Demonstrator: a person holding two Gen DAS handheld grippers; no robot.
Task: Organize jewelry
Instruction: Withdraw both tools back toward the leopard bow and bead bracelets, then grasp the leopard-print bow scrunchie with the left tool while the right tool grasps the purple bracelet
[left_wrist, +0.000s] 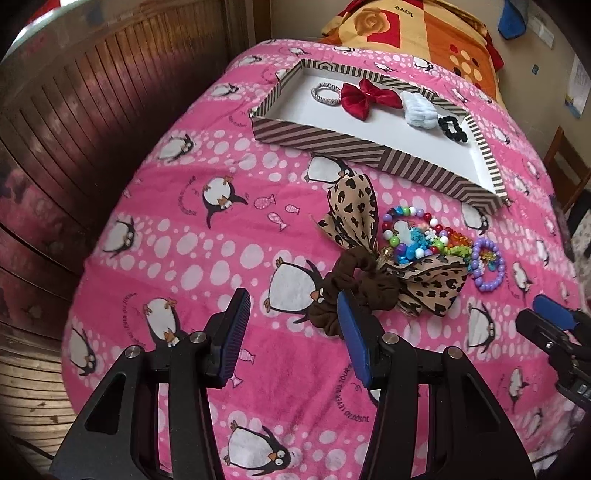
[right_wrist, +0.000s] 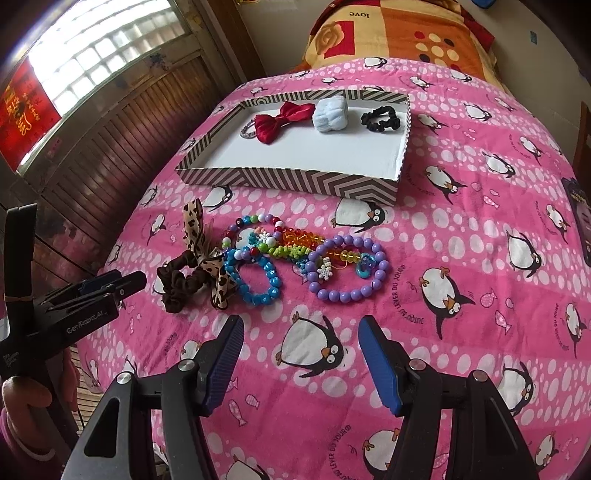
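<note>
A brown scrunchie with a leopard-print bow (left_wrist: 354, 288) (right_wrist: 192, 280) lies on the pink penguin blanket, at the left end of a heap of bead bracelets: multicoloured (left_wrist: 410, 236), blue (right_wrist: 258, 280) and purple (right_wrist: 349, 269) (left_wrist: 487, 266). My left gripper (left_wrist: 293, 321) (right_wrist: 107, 284) hovers open just short of the scrunchie, its right finger overlapping the scrunchie's edge. My right gripper (right_wrist: 301, 343) (left_wrist: 550, 310) stands open over bare blanket, nearer than the purple bracelet. The striped tray (left_wrist: 369, 155) (right_wrist: 288, 181) beyond holds a silver bracelet (left_wrist: 325, 92), red bow (left_wrist: 364, 96) (right_wrist: 284, 120), pale blue scrunchie (right_wrist: 330, 113) and black scrunchie (right_wrist: 380, 119).
A dark wooden panelled wall (left_wrist: 92, 110) runs along the bed's left edge, with wood floor (left_wrist: 29, 391) below it. An orange patterned blanket (right_wrist: 406, 33) is piled at the far end. A hand in a pink sleeve (right_wrist: 22, 413) grips the left tool.
</note>
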